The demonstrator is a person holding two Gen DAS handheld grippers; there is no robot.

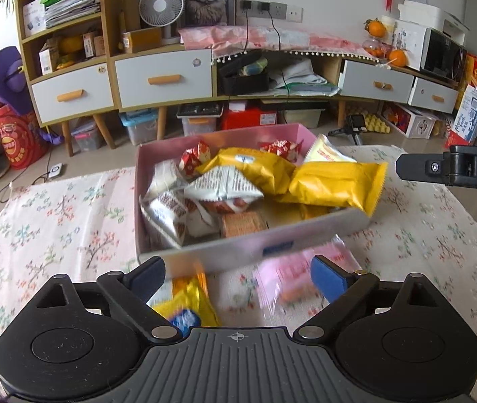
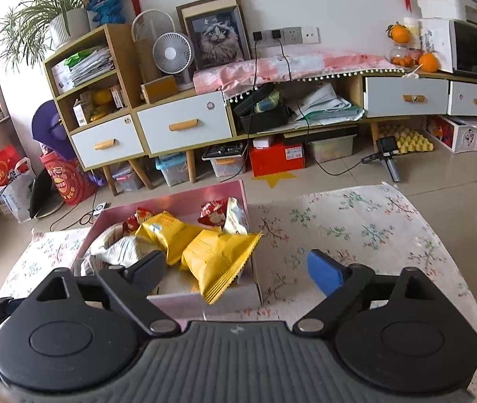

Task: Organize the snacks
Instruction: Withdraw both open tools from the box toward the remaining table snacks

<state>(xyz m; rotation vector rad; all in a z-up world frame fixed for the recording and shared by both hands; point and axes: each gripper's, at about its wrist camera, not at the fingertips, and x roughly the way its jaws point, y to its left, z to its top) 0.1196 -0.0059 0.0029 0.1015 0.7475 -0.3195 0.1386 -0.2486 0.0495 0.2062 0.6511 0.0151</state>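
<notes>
Floral-printed cloth (image 1: pixel 70 221) covers the counter, a pale fabric with small pink and green sprigs, and it carries everything else in both views. On it sits a pink rectangular box (image 1: pixel 231 252), open at the top and heaped with snacks; in the right wrist view the same box (image 2: pixel 204 297) lies to the left of centre, close in front of the camera. Largest among its contents is a yellow snack bag (image 1: pixel 335 184) that leans over the box's right rim with its crimped end hanging outside; a second yellow bag (image 1: pixel 251 164) lies behind it, nearer the middle. White printed packets (image 1: pixel 218 184) fill the left half, a round biscuit pack (image 1: pixel 243 223) rests against the near wall, and small red-and-white wrapped sweets (image 1: pixel 194 159) sit toward the far wall. Outside the box, on the cloth just before its near wall, two snacks remain: a pink translucent packet (image 1: pixel 292 285), blurred, and a yellow packet with a blue mark (image 1: pixel 188 305), partly hidden under the left gripper's body. The left gripper (image 1: pixel 238 277) hovers low over these two with its fingers spread wide and nothing between them; the pink packet lies beside its blue right pad (image 1: pixel 325 278). The right gripper (image 2: pixel 235 272) is likewise spread apart and empty, above the near right corner of the box, and its black finger (image 1: pixel 440 168) enters the left wrist view from the right edge.
</notes>
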